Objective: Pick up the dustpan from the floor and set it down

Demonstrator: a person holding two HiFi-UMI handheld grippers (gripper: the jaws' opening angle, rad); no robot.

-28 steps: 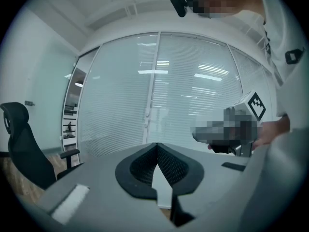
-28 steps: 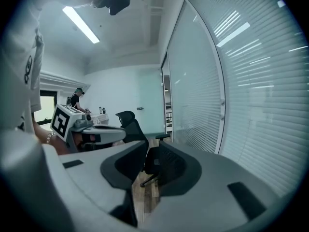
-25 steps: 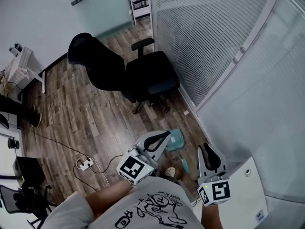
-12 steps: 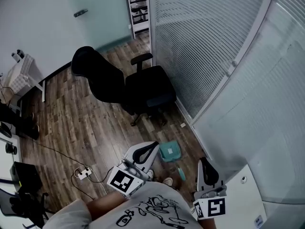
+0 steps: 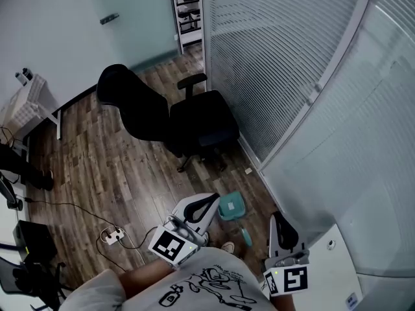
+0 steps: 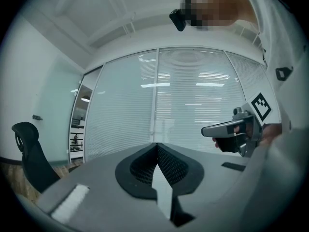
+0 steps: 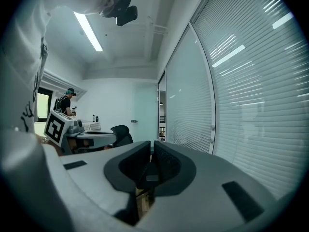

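Two grippers held above floor [image 5: 117, 167], left gripper [image 5: 209, 199] closed, empty, right gripper [image 5: 278, 219] closed, empty, one teal dustpan [image 5: 231, 206] on floor between them, beside glass wall [image 5: 285, 76], one office chair [image 5: 175, 112] near, one power strip [image 5: 108, 236].

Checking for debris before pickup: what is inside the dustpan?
The dustpan looks empty, though it is too small to be sure. The left gripper covers its left edge.

You hold one left gripper [image 5: 206, 203] and one right gripper [image 5: 281, 224]; around them: one dustpan [image 5: 230, 207], one office chair [image 5: 175, 112], one power strip [image 5: 111, 236].
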